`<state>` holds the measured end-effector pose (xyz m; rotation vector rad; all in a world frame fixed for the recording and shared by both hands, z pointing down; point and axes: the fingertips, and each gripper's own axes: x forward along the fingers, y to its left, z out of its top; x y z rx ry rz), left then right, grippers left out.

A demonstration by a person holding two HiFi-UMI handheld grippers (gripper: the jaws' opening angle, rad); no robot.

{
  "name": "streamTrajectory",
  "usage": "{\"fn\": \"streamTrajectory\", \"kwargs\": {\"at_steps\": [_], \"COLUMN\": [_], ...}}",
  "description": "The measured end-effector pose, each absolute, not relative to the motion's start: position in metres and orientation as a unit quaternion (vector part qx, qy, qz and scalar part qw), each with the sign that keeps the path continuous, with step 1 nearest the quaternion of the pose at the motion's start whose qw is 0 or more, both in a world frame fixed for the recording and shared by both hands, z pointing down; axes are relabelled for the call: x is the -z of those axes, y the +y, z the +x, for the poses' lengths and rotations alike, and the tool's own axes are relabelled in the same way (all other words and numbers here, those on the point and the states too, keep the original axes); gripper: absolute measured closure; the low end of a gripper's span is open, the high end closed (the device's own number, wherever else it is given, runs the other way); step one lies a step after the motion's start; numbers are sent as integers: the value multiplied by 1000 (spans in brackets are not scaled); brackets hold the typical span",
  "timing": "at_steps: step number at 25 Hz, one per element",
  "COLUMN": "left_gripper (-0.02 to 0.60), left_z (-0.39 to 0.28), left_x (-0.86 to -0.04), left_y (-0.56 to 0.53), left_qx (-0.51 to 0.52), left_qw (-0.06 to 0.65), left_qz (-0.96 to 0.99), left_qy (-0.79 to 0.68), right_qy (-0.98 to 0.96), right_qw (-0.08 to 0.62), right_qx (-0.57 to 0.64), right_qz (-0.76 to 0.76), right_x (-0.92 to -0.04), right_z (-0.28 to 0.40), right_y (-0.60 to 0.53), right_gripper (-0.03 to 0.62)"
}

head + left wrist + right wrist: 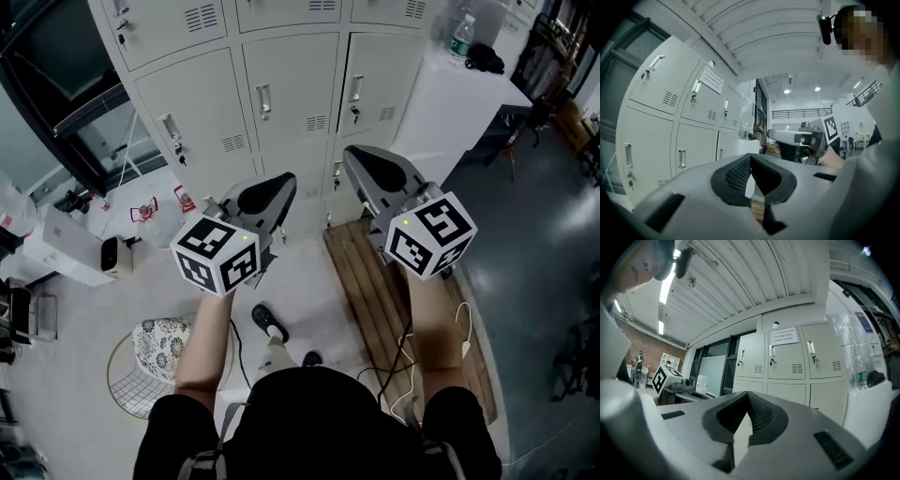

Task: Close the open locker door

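A bank of off-white lockers [281,94] stands ahead of me; every door I can see on it lies flush and closed, and no open door shows. The lockers [670,117] also fill the left of the left gripper view, and the lockers [787,362] sit at the middle of the right gripper view, with a notice on one upper door. My left gripper [284,180] is held up short of the lower doors, shut and empty. My right gripper [350,152] is beside it, slightly nearer the lockers, also shut on nothing. Their jaw tips touch in both gripper views.
A wooden pallet [375,291] lies on the floor under my right arm. A white cabinet [459,103] carrying a bottle [461,36] stands right of the lockers. A patterned stool [159,347] and white boxes [75,248] are at my left. Cables trail near my feet.
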<state>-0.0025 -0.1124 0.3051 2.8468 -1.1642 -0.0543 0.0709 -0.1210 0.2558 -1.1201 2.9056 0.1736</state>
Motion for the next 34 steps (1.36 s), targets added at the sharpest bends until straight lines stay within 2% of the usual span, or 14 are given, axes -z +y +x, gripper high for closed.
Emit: {"fn": "streamTrajectory", "kwargs": {"at_steps": [11, 19, 34], "left_gripper": [563, 563, 563], "left_z": [-2, -16, -28], "left_x": [-295, -311, -307], "left_y": [-84, -79, -76], "left_qx": [32, 28, 24], "left_qw": [8, 28, 19], "left_qz": [920, 917, 918], "left_qy": [-391, -397, -395], "right_qy": [925, 929, 922], "right_qw": [6, 0, 1], "right_qx": [-67, -42, -49], "right_qz": [-374, -366, -384], "right_x": [-283, -299, -292], "right_z": [73, 59, 56], "right_y": [-88, -86, -86], "right_gripper": [591, 591, 591]}}
